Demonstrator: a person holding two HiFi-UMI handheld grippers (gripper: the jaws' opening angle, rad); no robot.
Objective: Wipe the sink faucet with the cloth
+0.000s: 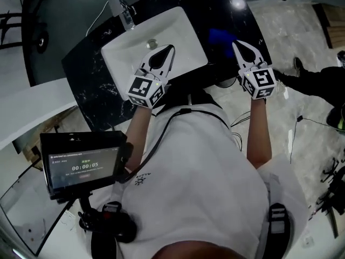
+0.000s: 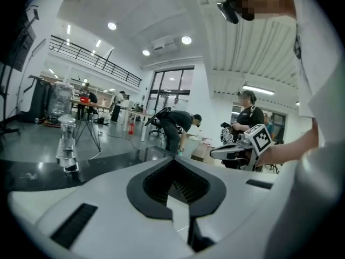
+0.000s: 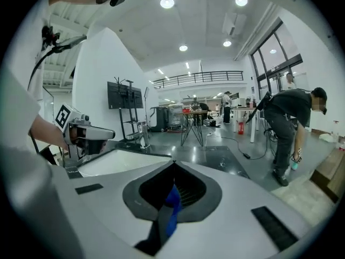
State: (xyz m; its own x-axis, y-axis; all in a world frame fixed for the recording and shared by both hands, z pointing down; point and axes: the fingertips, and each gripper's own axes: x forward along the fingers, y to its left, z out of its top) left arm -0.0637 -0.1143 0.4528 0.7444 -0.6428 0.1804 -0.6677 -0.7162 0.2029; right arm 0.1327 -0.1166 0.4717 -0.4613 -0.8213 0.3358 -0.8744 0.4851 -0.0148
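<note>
The white sink (image 1: 178, 26) is set in a black marble counter (image 1: 91, 74), with the chrome faucet (image 1: 123, 12) at its far left corner. My left gripper (image 1: 171, 48) is shut and hovers over the basin near the drain (image 1: 151, 43). In the left gripper view the faucet (image 2: 66, 144) stands to the left of the shut left gripper (image 2: 173, 159). A blue cloth (image 1: 221, 36) lies on the counter right of the sink. My right gripper (image 1: 235, 43) is shut just beside it. In the right gripper view, blue cloth (image 3: 172, 198) shows through the gap behind the tips of the right gripper (image 3: 173, 163).
A small screen on a mount (image 1: 81, 163) sits at my lower left. Cables (image 1: 294, 128) trail over the marble floor at right. In the hall beyond, a person bends over (image 3: 294, 123) and others stand at tables (image 2: 86, 99).
</note>
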